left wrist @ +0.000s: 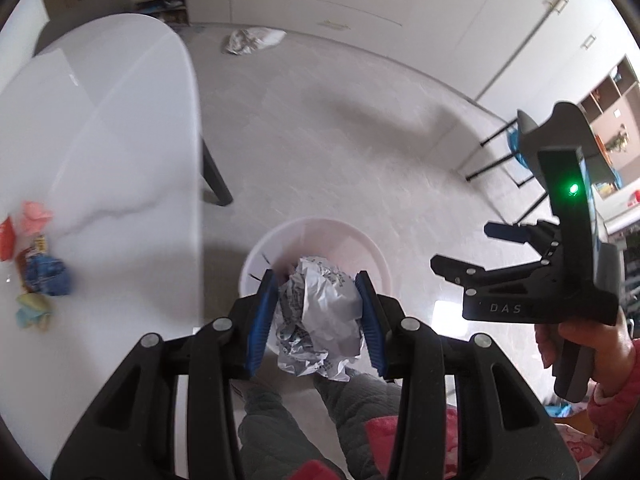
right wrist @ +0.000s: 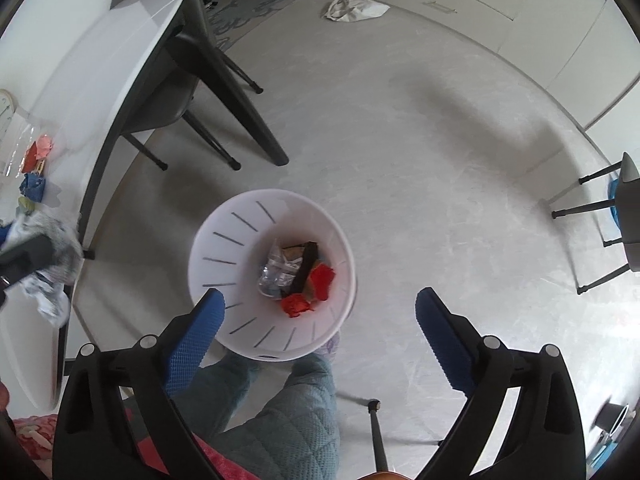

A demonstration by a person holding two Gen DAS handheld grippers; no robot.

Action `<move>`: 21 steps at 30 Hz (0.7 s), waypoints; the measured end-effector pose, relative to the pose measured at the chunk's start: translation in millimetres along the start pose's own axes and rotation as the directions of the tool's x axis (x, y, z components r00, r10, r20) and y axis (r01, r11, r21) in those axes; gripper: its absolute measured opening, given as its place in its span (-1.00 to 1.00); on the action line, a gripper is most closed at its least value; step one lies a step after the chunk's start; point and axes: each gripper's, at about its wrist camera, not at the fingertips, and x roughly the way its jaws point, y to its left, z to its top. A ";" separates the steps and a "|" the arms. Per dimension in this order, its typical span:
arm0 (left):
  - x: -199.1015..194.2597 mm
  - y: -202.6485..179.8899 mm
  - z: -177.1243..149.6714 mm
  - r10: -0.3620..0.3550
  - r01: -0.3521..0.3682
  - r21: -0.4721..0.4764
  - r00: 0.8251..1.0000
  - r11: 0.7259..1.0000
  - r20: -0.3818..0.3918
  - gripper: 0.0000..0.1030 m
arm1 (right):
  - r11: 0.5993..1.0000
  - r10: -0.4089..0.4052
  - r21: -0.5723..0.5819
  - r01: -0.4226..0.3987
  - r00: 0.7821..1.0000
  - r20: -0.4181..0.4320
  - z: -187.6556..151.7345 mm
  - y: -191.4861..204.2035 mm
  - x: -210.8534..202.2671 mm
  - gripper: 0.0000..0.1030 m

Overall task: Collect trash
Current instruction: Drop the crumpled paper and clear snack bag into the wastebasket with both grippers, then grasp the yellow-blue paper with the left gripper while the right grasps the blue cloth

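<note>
Holding a crumpled paper wad (left wrist: 320, 312) pinched in our left tongs (left wrist: 318, 312) over the part-filled bin (right wrist: 208, 240), right tongs (right wrist: 320, 332) spread empty, we still have counter (left wrist: 120, 120) scraps (left wrist: 44, 276) left.

The crumpled printed paper (left wrist: 320, 312) is covering most of the white bin (left wrist: 370, 248) in the left wrist view, so the bin's contents are not showing there — only its far rim and a strip of inner wall are. The small scraps on the white table (left wrist: 100, 128) are smearing into blurs of pink, blue and yellow-green; what they are cannot be told. In the right wrist view the left gripper (right wrist: 24, 256) is being cut off by the picture's edge and is blurring with its paper. The person's legs (right wrist: 288, 412) are running out of the bottom edge. The chair (right wrist: 628, 216) is showing only in part — the edge is cutting it.
</note>
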 end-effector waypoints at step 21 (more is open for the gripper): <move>-15.1 -5.6 -3.4 0.027 -0.028 0.002 0.999 1.000 0.021 0.85 | 1.000 0.002 0.002 -0.002 1.000 0.013 0.3 -4.6 -9.1 0.86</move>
